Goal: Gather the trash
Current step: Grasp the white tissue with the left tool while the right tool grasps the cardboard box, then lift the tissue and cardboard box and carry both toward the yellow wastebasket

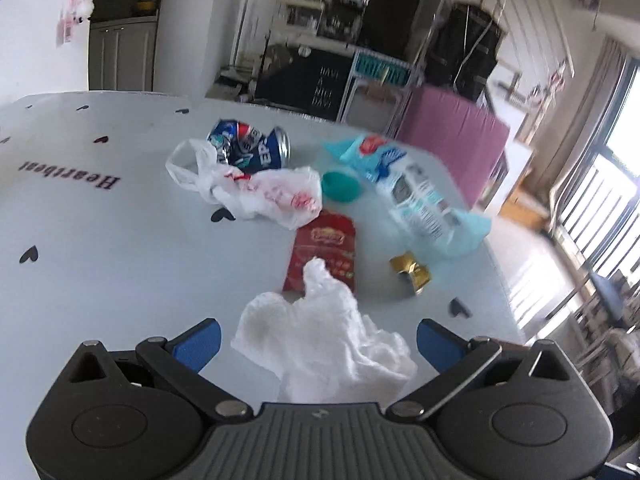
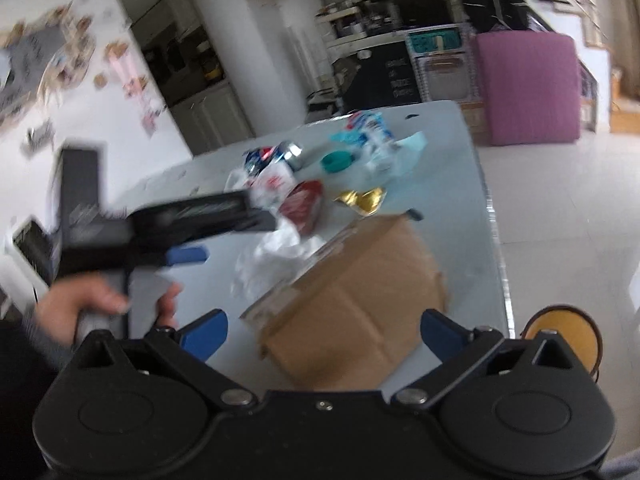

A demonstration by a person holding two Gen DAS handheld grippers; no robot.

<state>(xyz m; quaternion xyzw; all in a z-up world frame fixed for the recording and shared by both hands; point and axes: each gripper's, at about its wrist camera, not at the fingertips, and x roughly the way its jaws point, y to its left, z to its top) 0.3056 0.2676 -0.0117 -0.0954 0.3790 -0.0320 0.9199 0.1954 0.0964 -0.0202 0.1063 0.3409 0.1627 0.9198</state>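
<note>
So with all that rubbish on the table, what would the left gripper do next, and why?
Probably ease forward and down, then close on the crumpled white tissue. The left gripper is open with the tissue lying between its blue fingers, the nearest piece of trash. The cardboard box sits close beside it.

Two hand-held grippers of matching build: the left gripper and right gripper each carry a matte black body with two round hubs, silver pivot screws, angled black link arms and blue finger pads. A ribbed grey plate fronts the left unit. The person's left hand emerges from what appears, through blur, a dark grey sleeve.
</note>
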